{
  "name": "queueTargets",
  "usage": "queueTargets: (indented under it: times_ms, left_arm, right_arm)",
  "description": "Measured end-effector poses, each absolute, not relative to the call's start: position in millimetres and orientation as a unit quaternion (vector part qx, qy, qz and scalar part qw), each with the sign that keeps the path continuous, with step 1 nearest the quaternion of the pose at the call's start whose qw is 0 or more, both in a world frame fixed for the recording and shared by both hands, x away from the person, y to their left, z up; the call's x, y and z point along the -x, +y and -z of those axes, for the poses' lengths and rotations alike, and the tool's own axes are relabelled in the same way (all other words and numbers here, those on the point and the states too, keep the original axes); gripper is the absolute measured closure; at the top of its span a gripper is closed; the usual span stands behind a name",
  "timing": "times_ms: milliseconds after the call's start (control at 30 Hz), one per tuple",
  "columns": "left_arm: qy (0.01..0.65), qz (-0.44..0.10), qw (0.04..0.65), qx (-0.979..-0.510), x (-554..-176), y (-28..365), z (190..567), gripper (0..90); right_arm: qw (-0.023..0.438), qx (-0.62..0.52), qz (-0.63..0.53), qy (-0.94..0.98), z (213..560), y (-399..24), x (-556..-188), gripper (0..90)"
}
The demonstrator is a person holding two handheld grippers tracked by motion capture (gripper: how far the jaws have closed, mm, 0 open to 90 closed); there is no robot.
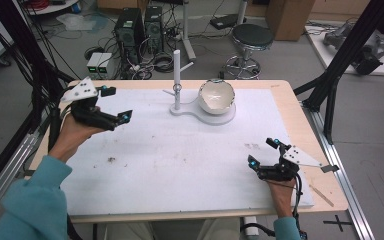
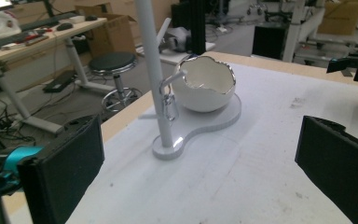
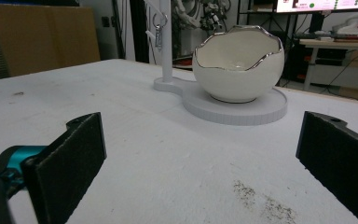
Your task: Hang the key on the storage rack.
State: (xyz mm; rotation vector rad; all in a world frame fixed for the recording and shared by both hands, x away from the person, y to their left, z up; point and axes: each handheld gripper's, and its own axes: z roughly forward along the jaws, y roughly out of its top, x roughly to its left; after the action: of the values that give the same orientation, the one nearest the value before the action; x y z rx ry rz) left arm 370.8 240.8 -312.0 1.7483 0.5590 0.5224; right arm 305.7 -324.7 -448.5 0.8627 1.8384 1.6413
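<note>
A white stand [image 1: 177, 75] with an upright post rises at the back middle of the table. A small metal clip [image 2: 169, 105] hangs from one of its pegs. On the stand's flat base [image 1: 185, 111] sits a white egg-shell bowl [image 1: 216, 96] with a silver jagged rim. My left gripper [image 1: 120, 104] hovers at the far left, to the left of the stand, open, with nothing between its pads. My right gripper [image 1: 262, 152] is low near the front right edge, open and holding nothing. Its own view faces the bowl [image 3: 237, 63] and post [image 3: 165, 42].
A white mat [image 1: 180, 150] with a few dirt specks covers the wooden table. A thin wooden stick [image 1: 321, 195] lies at the front right corner. Beyond the table stand a stool [image 1: 251, 37], computer towers [image 1: 140, 25] and black frame posts [image 1: 340, 65].
</note>
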Motion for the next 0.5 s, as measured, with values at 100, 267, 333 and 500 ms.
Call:
queueTargets:
  times_ms: [100,267,333,500]
  left_arm:
    - [0.247,-0.223,0.594,-0.733,-354,253,326,1.7]
    - [0.261,-0.225,0.606,-0.717,-328,267,358,1.6]
    - [0.267,-0.224,0.605,-0.716,-320,270,370,1.7]
    - [0.27,-0.247,0.619,-0.695,-294,274,400,1.7]
  right_arm:
    - [0.263,-0.319,-0.606,0.679,448,-325,-306,0.6]
    - [0.264,-0.319,-0.605,0.679,449,-324,-306,0.6]
    - [0.261,-0.322,-0.606,0.678,448,-325,-306,0.6]
    - [0.267,-0.32,-0.604,0.679,448,-324,-306,0.6]
